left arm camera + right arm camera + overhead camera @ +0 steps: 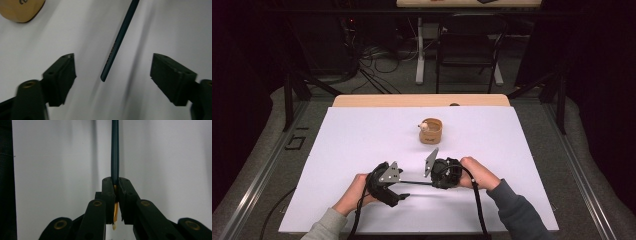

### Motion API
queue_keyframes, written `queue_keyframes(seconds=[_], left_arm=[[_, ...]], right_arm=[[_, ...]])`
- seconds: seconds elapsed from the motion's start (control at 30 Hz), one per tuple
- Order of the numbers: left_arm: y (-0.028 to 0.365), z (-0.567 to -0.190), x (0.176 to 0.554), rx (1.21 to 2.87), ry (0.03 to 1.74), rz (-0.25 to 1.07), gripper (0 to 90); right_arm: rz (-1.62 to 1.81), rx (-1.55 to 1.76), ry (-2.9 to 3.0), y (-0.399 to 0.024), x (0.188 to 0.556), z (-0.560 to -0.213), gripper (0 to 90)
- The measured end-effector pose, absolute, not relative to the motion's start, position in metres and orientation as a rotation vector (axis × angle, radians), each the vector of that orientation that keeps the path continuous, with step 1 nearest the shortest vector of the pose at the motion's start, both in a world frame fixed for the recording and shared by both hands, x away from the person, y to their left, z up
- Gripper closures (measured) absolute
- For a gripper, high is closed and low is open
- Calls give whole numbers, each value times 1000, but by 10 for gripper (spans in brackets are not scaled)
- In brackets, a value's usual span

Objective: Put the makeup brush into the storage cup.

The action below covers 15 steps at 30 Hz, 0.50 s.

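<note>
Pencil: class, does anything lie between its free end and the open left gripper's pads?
Nothing visible does. The pencil, held by the right gripper, ends between the left gripper's pads with bare table either side.

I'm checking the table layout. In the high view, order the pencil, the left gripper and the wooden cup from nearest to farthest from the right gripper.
1. pencil: clamped in the right gripper, pointing left.
2. left gripper: to its left, at the pencil's other end.
3. wooden cup: farther up the white table, standing alone.
</note>
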<state>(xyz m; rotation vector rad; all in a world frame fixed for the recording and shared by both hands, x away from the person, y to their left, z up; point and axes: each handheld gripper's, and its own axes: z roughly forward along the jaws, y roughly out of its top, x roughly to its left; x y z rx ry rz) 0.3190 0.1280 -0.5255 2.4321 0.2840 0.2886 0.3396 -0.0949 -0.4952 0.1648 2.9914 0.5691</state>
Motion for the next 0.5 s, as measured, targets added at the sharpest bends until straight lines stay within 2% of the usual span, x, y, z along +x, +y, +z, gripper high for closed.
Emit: queue_keyframes(seconds=[0.07,0.17,0.5], left_arm=[[127,-526,319,2437,268,270,296],[124,-526,319,2434,234,258,461],[118,-529,320,2468,191,233,640]], right_arm=[[561,155,2991,-94,339,-495,840],[565,149,2996,-93,338,-496,840],[557,114,2995,-90,335,-497,840]])
